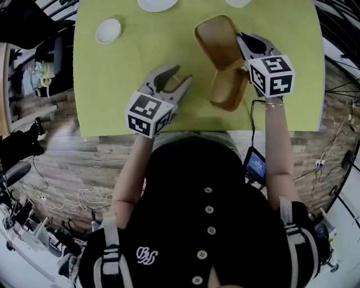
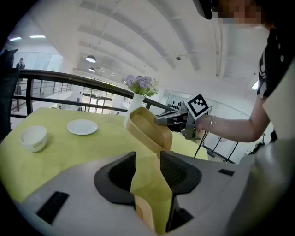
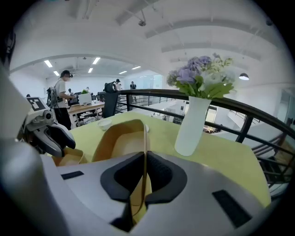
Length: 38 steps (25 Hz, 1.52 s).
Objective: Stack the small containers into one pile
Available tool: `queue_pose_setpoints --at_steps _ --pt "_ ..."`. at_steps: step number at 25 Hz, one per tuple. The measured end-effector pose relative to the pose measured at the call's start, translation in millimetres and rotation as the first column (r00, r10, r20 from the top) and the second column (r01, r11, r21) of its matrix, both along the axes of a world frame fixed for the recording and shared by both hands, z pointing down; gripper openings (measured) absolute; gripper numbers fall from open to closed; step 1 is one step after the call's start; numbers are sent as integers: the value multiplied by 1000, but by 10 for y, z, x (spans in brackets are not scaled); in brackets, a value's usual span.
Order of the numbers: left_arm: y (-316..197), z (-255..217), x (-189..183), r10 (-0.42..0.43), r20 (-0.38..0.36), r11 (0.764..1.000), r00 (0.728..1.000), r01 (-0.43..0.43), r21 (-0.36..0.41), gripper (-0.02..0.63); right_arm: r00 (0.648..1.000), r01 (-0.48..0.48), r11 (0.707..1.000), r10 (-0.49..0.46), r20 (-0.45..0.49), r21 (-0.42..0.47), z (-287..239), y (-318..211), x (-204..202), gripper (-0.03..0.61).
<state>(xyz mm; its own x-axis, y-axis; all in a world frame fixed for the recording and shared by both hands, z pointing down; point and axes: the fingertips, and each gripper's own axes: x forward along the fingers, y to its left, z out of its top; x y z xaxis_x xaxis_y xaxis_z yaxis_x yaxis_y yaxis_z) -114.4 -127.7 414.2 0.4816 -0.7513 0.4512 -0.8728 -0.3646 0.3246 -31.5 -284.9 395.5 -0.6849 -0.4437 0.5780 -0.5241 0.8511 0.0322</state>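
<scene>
Clipped by the top edge, far beyond the left gripper: a white plate. Partly covered by the upper tray at the right gripper: the lower tray.

No legible text; only an indecipherable white monogram on the person's black shirt

Black top, white buttons, grey left gripper and right gripper, black-and-white marker cubes.
</scene>
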Motion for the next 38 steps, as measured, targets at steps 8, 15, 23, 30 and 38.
queue_pose_setpoints --at_steps 8,15,23,30,38 --pt "-10 1 250 66 1 998 998 -66 -10 178 979 -159 982 171 115 -103 -6 200 457 31" --pt "-80 -32 479 124 -13 992 992 -124 -5 179 945 -249 939 289 155 -236 203 460 784 32" --pt "-121 1 559 174 -9 985 985 -174 -19 178 866 -361 863 451 218 -353 409 698 950 32" --pt "-157 64 608 211 -2 977 977 -211 -37 176 789 -413 802 552 270 -431 491 847 983 32" --pt "-236 125 692 245 -18 968 969 -246 -49 176 730 -476 734 637 248 -485 620 977 1085 32"
